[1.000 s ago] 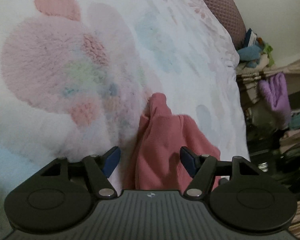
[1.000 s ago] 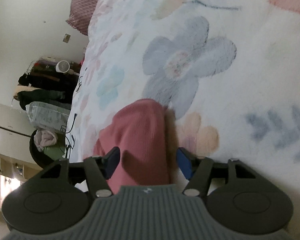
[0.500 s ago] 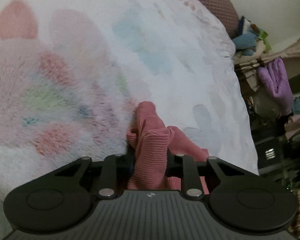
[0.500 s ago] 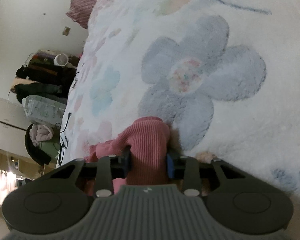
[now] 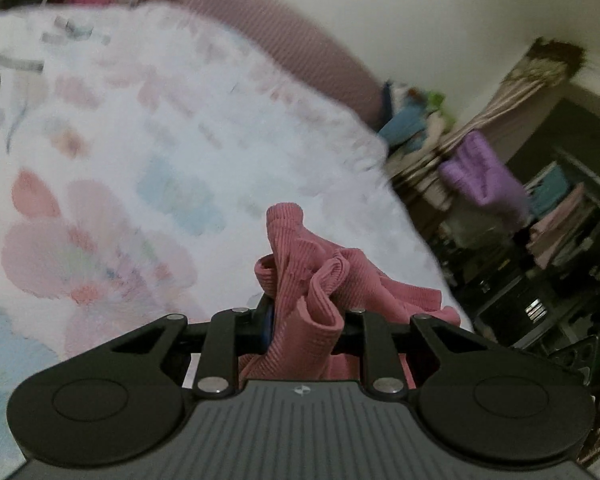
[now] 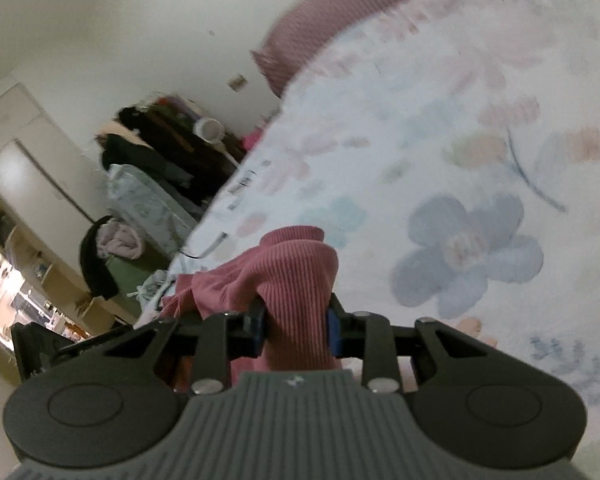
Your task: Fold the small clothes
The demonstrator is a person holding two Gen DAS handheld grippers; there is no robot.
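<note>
A small pink ribbed garment point(image 5: 300, 276) is bunched between the fingers of my left gripper point(image 5: 304, 320), which is shut on it above the bed. The same pink garment point(image 6: 292, 276) shows in the right wrist view, where my right gripper point(image 6: 296, 328) is shut on another part of it. The cloth hangs off both grippers, lifted off the white fluffy floral blanket point(image 5: 140, 168). The lower part of the garment is hidden behind the gripper bodies.
The floral blanket point(image 6: 460, 160) covers the bed, with a mauve pillow point(image 5: 268, 40) at its head. Beyond one bed edge stand shelves with clothes and a purple towel point(image 5: 480, 176). Beyond the other edge lie dark clothes, bags and a cupboard point(image 6: 148, 184).
Both grippers closed on the pink garment, then lifted it off the blanket. The views have tilted up, so the wall and pillow now show.
</note>
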